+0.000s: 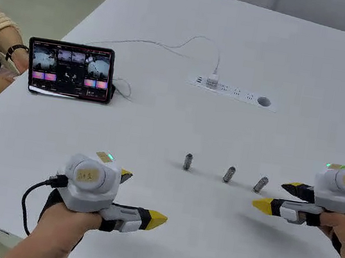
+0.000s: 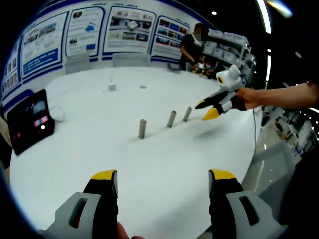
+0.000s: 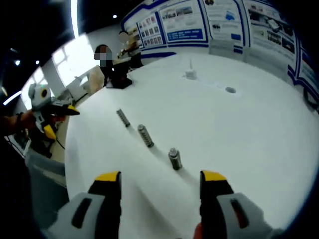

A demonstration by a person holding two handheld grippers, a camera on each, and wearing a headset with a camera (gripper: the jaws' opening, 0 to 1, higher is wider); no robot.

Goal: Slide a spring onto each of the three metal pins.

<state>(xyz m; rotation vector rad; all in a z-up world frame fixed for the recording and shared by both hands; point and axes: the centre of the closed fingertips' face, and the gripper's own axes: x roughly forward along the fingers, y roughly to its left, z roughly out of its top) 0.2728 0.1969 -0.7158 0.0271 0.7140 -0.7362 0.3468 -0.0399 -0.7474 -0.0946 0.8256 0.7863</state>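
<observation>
1. The white table [image 1: 161, 121] carries the work, which sits toward its near right part in the head view.
2. A tablet [image 1: 71, 70] stands at the far left and a power strip [image 1: 230, 90] lies beyond the work. Both are well apart from it and seem to play no part in the job.
3. The left gripper [image 1: 141, 197] hovers low over the near edge. Its jaws are spread wide and hold nothing. In the left gripper view only bare table lies between its yellow tips.
4. The right gripper [image 1: 277, 195] is near the right end of the row, with its tips aimed toward it. Its jaws also stand wide apart and are empty.
5. The three pins [image 1: 229, 174] stand upright in a short row between the two grippers, closer to the right one.
6. The springs [image 3: 145, 135] are the smallest things here. In the right gripper view each pin appears wrapped in coils, though the nearest one is harder to read. In the left gripper view they blur into plain grey posts.
7. My reading is that all three pins are already loaded, so this looks like the end of the task rather than a pickup.
8. The next move probably calls for a close check that each spring is seated fully down. If one is riding high, the right gripper is best placed to nudge it gently without tipping the pin.
</observation>
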